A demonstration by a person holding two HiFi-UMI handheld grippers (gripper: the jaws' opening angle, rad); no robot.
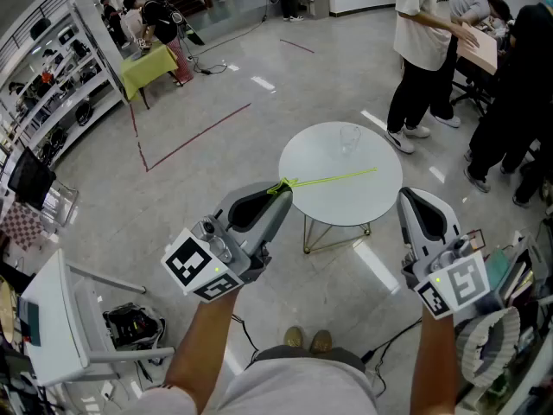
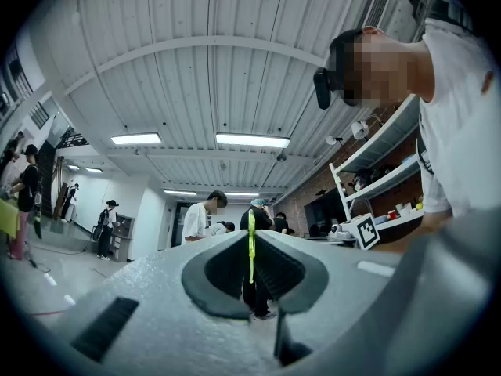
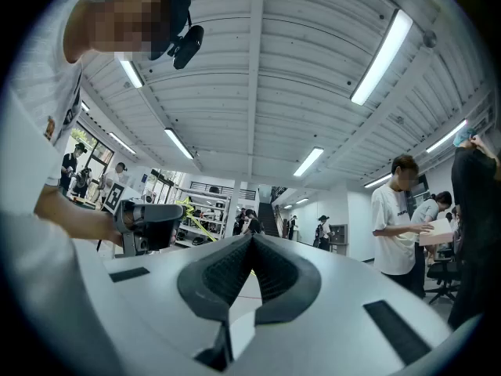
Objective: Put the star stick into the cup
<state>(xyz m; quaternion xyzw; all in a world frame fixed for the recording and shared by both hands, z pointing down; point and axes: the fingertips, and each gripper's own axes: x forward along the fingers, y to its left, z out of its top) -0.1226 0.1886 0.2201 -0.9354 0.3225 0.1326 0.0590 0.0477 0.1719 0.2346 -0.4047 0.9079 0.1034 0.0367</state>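
Closest in, at the lower left of the head view, the left gripper [image 1: 282,188] has its jaws clamped on 1 end of the yellow-green star stick [image 1: 337,178]. The stick stretches off to the right, across the round white table [image 1: 307,158] in the frame. The clear cup [image 1: 348,138] stands upright near the table's upper edge, apart from the stick. Lower right, the right gripper [image 1: 407,195] has its 2 jaws pressed together with nothing between them.
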